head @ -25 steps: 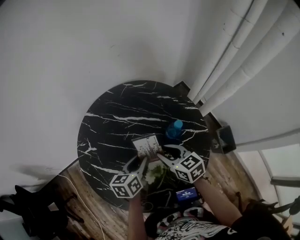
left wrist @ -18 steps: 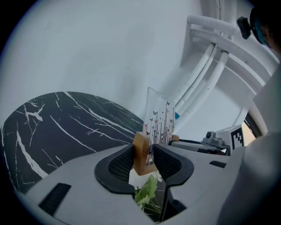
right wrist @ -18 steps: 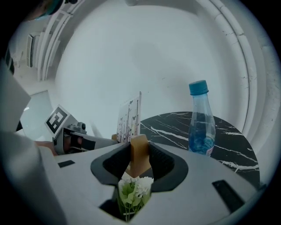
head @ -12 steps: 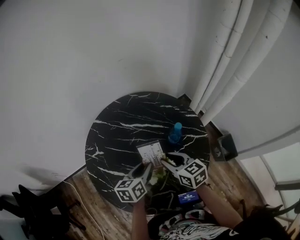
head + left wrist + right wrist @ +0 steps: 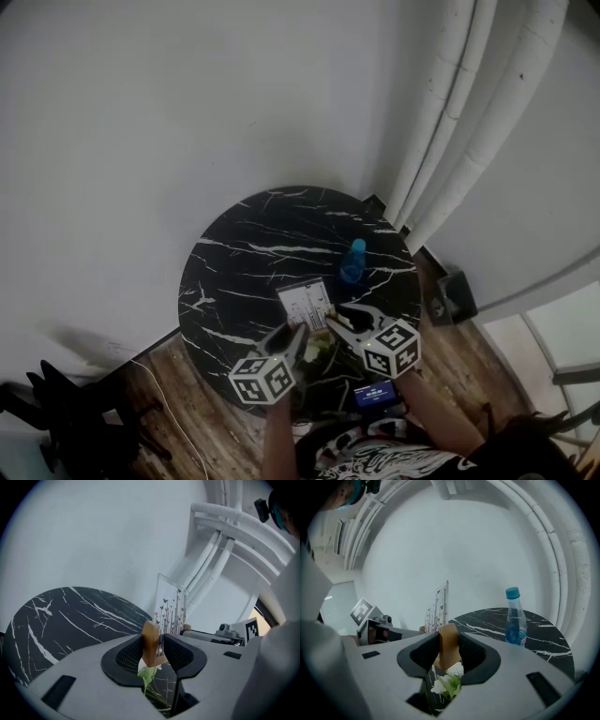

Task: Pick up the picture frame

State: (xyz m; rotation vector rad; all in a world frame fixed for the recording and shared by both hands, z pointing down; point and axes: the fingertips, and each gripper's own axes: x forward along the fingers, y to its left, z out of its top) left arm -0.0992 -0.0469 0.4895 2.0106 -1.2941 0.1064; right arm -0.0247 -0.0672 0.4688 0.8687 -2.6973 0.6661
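The picture frame (image 5: 306, 305) is a clear upright panel printed with butterflies and stems, set in a wooden base. It hangs just above the near edge of the round black marble table (image 5: 244, 262). My left gripper (image 5: 298, 337) is shut on the left end of the wooden base (image 5: 151, 643). My right gripper (image 5: 336, 321) is shut on the right end (image 5: 448, 644). The panel (image 5: 170, 611) rises past the left gripper's jaws, and the same panel (image 5: 438, 607) shows edge-on in the right gripper view. Each gripper view shows the other gripper beyond the frame.
A blue-capped water bottle (image 5: 352, 261) stands on the table just behind the frame. White flowers (image 5: 448, 680) lie below the jaws. White curtains (image 5: 469, 112) hang at the right over a dark box (image 5: 451, 294). A lit phone screen (image 5: 373, 392) is near the person.
Both grippers have risen together with the frame held between them, so its base has come up off the table. The bottle has not moved.
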